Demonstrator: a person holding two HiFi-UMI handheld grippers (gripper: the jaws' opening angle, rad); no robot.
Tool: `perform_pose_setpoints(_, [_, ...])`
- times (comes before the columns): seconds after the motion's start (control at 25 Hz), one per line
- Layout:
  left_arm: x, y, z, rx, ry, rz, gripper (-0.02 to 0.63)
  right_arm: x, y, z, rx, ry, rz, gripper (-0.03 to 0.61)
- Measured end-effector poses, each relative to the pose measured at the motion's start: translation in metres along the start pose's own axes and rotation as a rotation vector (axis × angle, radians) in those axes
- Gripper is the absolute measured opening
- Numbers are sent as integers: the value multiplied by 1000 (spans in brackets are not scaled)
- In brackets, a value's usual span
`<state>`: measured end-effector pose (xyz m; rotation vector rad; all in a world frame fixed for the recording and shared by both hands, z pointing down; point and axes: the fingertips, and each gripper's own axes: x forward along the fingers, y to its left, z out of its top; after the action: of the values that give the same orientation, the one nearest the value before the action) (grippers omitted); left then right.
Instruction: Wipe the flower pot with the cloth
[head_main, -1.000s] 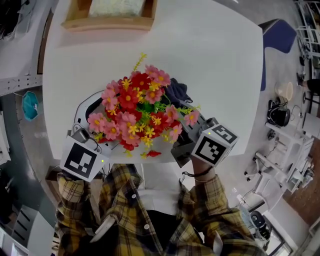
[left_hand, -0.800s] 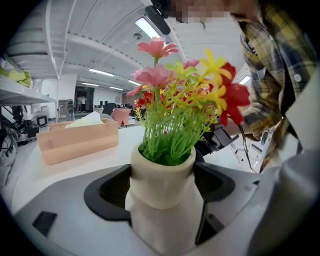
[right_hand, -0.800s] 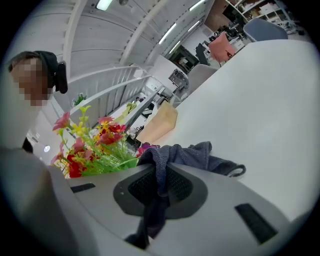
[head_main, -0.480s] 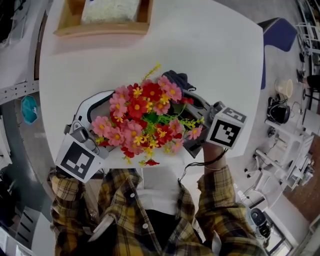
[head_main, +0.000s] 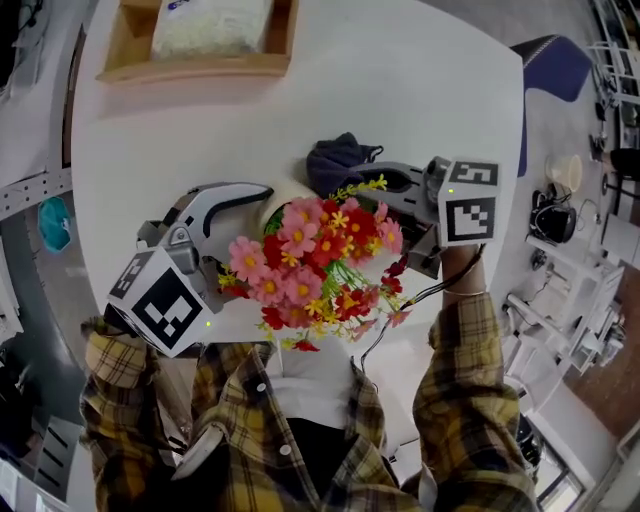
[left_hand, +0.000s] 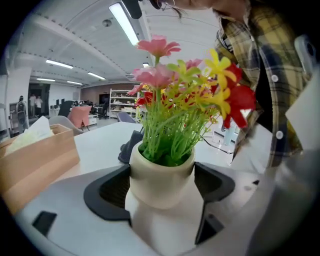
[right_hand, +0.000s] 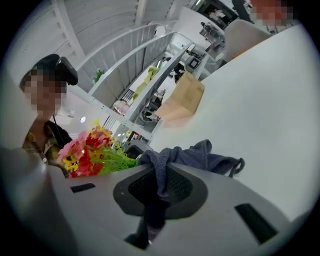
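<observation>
With left hand-held gripper (left_hand: 159, 200) clamped on flower pot (left_hand: 162, 167) mid-frame and right hand-held gripper (right_hand: 159, 196) pinching cloth (right_hand: 192, 155) upper-centre: hold firm, drag cloth around the wall, sparing flowers (head_main: 320, 260).

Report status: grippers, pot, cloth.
Left gripper shut on flower pot. Right gripper shut on cloth. Cloth beside pot; contact hidden by flowers.

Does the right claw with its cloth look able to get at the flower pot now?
Probably yes: the left claw clamps the flower pot, its flowers tipped away, and the cloth in the right claw sits close beside the pot's wall with nothing between.
</observation>
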<state>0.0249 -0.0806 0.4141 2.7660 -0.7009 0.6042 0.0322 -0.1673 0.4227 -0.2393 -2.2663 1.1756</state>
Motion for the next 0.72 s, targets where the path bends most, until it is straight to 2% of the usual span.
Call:
perform_pose_setpoints(0.2, [2,-3,-5,54,47,-119,405,24,2,6,-53,119,32,11])
perform_pose_setpoints(0.32, [8,-5,-1,70,64,-151,406,25,4,8,-76,137,28,11])
perform_pose_setpoints(0.44, [9,-7,-2,50,70,-156,405,25,4,9,-79,122,22,11])
perform_pose_setpoints(0.56, [6,-6,-6,-17,47,-87,405,21,2,7,-57,80,16,11])
perform_pose_setpoints(0.72, [-11,-6,-21,-117,37,76,405,14,2,3,-27,20,-17,11])
